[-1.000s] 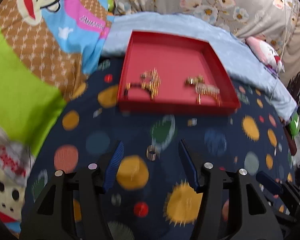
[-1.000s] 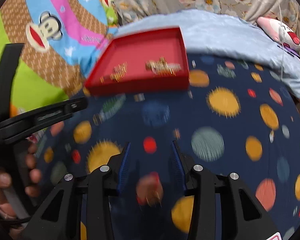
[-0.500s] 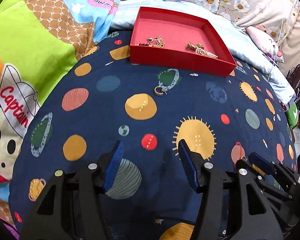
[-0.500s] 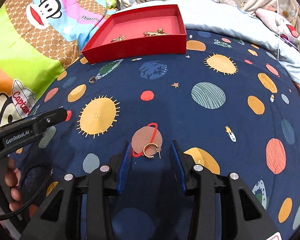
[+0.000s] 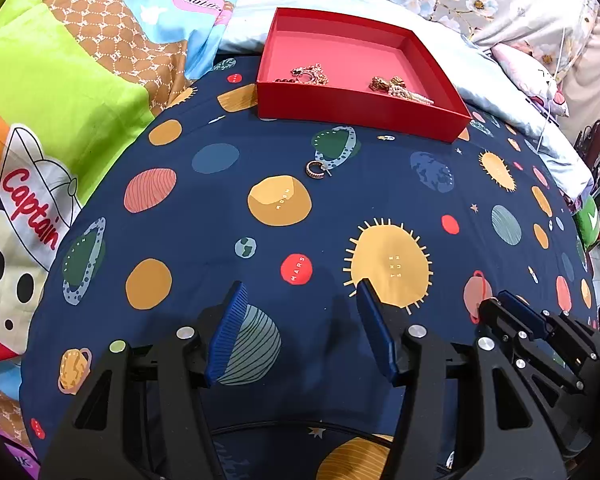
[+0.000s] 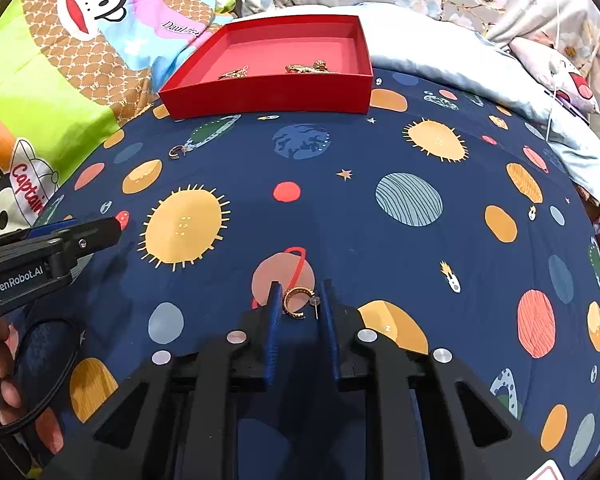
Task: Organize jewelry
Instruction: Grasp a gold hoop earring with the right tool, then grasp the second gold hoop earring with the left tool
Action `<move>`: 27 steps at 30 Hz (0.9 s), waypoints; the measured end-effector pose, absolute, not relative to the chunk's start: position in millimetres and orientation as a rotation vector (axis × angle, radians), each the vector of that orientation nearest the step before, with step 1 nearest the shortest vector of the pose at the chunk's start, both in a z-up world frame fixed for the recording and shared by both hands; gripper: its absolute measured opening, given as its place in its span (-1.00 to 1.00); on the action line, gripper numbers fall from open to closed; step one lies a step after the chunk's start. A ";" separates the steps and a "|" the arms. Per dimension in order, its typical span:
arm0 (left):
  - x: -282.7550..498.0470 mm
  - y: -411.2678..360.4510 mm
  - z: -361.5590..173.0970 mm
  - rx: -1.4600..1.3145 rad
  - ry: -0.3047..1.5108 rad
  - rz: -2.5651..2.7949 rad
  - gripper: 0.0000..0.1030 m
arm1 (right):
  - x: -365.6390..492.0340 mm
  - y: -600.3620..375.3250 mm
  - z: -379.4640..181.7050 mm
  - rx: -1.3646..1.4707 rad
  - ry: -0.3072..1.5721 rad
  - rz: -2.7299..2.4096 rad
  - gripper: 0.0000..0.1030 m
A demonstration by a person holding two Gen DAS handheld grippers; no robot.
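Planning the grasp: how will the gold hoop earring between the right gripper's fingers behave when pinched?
The hoop earring looks rigid, thin metal, so it should hold shape. It lies flat on soft bedding; it may twist or slip. Its post looks bendable.

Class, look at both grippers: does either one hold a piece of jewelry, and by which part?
Left gripper: nothing. Right gripper: its fingers bracket the gold hoop earring on the bedspread, one touching the hoop's outer curve; no closed grip yet.

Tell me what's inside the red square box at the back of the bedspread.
The red square box holds two gold jewelry pieces: a gold ring-shaped cluster on the left and a gold beaded piece on the right. The near wall hides the floor strip right behind it.
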State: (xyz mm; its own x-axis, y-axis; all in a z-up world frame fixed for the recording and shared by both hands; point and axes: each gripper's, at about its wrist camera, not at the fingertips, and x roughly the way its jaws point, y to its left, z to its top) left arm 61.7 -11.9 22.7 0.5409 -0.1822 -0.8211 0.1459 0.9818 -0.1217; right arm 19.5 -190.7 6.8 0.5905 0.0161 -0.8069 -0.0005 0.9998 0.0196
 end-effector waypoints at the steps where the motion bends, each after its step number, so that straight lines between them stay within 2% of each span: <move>1: 61.4 -12.1 23.1 -0.039 0.977 -0.192 0.06 | 19.6 -190.5 6.8 0.015 0.938 0.009 -0.65; 12: 68.1 -9.9 24.1 -0.057 0.975 -0.191 0.06 | 15.1 -195.3 11.3 0.088 0.936 0.016 -0.66; 27: 153.5 -22.5 17.8 -0.101 0.985 -0.145 0.03 | 25.4 -204.7 21.1 0.152 0.920 0.037 -0.66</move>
